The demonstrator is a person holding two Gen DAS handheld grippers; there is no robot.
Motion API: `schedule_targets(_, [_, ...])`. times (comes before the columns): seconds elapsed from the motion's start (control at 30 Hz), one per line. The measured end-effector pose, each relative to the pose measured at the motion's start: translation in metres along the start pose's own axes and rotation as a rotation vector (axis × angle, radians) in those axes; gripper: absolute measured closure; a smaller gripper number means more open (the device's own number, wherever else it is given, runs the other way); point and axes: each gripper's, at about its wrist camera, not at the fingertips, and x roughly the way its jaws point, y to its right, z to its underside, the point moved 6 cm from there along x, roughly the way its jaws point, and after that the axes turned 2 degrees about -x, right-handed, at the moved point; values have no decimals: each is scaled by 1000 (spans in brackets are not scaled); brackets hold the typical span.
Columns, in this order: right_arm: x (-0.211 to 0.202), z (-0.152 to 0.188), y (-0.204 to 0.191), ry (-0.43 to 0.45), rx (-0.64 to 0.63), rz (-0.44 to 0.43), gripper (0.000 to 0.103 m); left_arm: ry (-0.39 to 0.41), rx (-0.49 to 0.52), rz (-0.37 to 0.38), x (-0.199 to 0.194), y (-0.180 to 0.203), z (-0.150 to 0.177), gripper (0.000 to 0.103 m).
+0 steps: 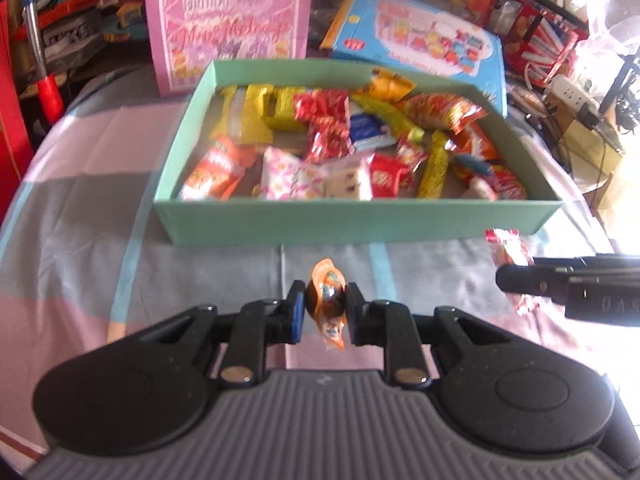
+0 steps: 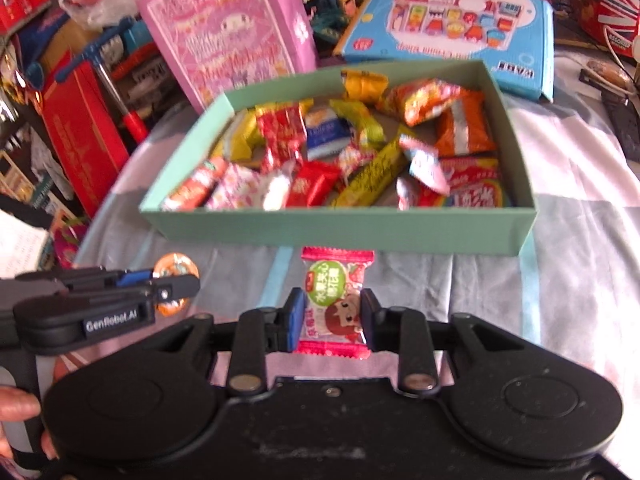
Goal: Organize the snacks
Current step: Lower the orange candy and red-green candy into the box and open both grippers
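Observation:
A mint green box full of several wrapped snacks stands on the cloth-covered table; it also shows in the right wrist view. My left gripper is shut on a small orange-wrapped round candy, held just in front of the box's near wall. In the right wrist view this left gripper appears at the left with the orange candy. My right gripper is shut on a red-and-white candy packet with a green label. In the left wrist view the right gripper holds the packet at the right.
A pink gift bag and a blue toy box stand behind the green box. Red boxes and clutter line the left side, and more boxes sit at the right. The cloth is pink, grey and blue checked.

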Motion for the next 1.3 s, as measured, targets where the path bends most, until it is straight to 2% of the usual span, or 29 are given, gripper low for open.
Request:
schedule_targets(0.13, [-15,-19,10,46,42,-19,74,42,21,24,-16,12,-23,83])
schedule_targets(0.27, [-21,-44,20,91,68,-18,74,63,25,51,-15,25,-52,82])
schedule_targets(0.63, [-9,-113,71,150,158,17,74,48,42,80,31,52,-117,82])
schedule_targets(0.8, [10,-125,84,126,179,19,74,30,40,93,57,60,-134,82])
schedule_targets(1.13, [53,-123,69,35,163,-38,72,-25,49,96,100,68,-142,82])
schedule_targets(1.2, [56,-124,66,24,162,-52,69,-27,54,84,105,68,-143,73])
schedule_targets(1.23, [57,-125,65,23,165,-57,56,-31,55,73,107,67,-142,46])
schedule_targets(1.27, [56,-126,65,31,168,-48,40,-30,47,49,108,65,-142,28])
schedule_targets(1.3, [55,-127,67,45,169,-13,35,-22,40,20,108,62,-142,22])
